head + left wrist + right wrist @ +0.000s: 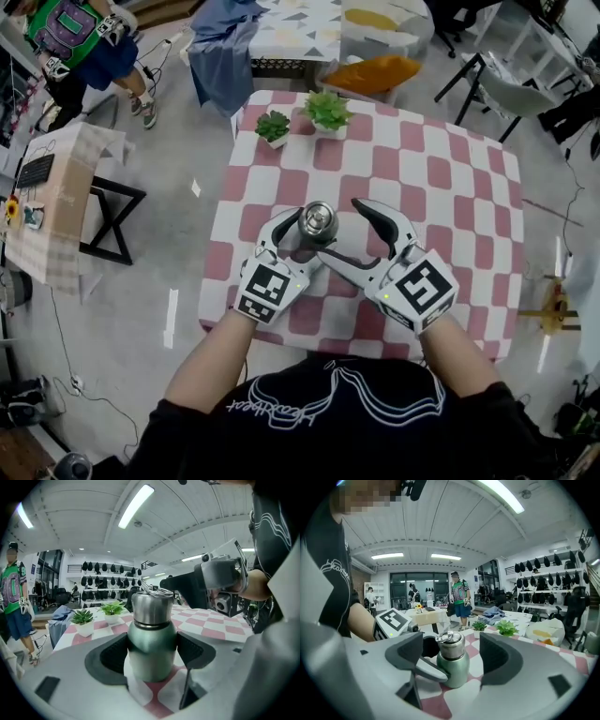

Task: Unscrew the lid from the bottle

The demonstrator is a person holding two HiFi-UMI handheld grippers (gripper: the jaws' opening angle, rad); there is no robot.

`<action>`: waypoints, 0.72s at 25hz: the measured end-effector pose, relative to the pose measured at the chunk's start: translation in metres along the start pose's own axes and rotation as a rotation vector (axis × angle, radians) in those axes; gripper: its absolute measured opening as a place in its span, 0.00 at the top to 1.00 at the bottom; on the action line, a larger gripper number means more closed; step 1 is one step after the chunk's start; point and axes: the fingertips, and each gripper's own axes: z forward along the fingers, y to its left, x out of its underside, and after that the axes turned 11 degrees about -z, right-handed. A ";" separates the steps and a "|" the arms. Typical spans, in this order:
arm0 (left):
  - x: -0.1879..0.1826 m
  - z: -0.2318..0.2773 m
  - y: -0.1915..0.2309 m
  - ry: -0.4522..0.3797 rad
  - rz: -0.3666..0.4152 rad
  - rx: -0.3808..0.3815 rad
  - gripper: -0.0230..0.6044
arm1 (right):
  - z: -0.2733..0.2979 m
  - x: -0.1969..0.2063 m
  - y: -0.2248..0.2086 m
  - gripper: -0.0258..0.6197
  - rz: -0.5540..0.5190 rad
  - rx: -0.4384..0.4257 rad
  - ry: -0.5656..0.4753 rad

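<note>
Green metal bottle (317,225) stands on the pink-and-white checked table (450,159), left of its middle, in the head view. In the left gripper view, the left gripper (152,654) clamps the bottle's green body, dark pads (110,656) pressing both sides, silver lid (151,607) on. In the right gripper view, the right gripper (453,654) stands spread wide, the bottle between its jaws with gaps either side.

i see a table (450,178) with pink and white squares. a small plant (273,127) and a bigger plant (327,111) stand side by side at its far edge. a person in a green top (80,37) stands well away.
</note>
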 end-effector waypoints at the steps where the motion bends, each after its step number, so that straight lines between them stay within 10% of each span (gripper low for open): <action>1: 0.000 0.000 0.000 0.000 0.000 0.000 0.43 | 0.005 0.001 0.001 0.38 -0.015 -0.005 0.011; 18: -0.002 0.000 -0.002 -0.013 -0.011 -0.009 0.43 | 0.040 0.020 0.003 0.56 -0.086 -0.031 0.045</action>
